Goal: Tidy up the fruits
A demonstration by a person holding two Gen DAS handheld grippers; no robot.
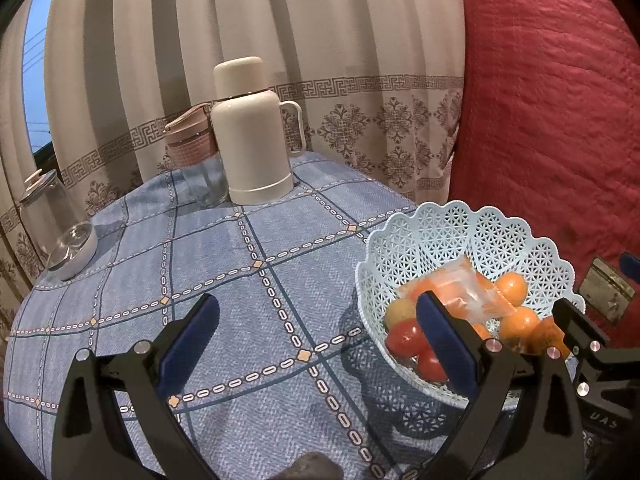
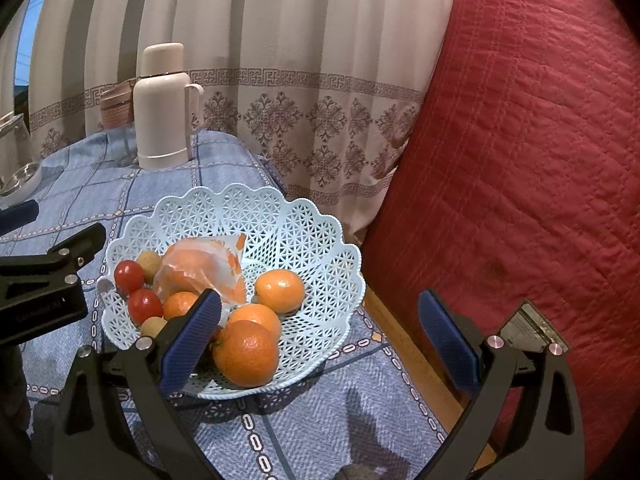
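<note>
Far left, a clear jar (image 1: 60, 224) stood tilted by the fisheye at the table (image 1: 248, 320) edge. A pink-lidded cup (image 1: 191, 140) sat just beside a cream flask (image 1: 254, 132), handle pointing right, both upright at the back near the curtain (image 1: 320, 60).

Left tool (image 1: 318, 338) hovered over the blue checked cloth, both blue pads spread wide, nothing between them. It pointed forward and down toward the table; its right finger (image 1: 448, 344) overlapped the basket's near left rim in view, contact unclear.

Basket (image 2: 288, 232), pale blue lattice with a scalloped rim, sat at the table's right edge, opening up. Inside: two tomatoes (image 2: 130, 276) at left, a small tan fruit (image 2: 148, 262) behind them, another tan one at the near left rim. A clear orange-printed packet (image 2: 204, 268) lay in the middle, long axis running from near left up to far right. Oranges (image 2: 280, 290) filled the right and near side, the biggest one (image 2: 246, 354) nearest the camera, stem end facing left.

Right tool (image 2: 320, 342) hovered at the basket's near right, fingers wide apart, empty. Its left finger (image 2: 192, 340) overlapped the near rim beside the big orange; right finger hung past the table edge. Red quilt (image 2: 520, 160) filled the right.
</note>
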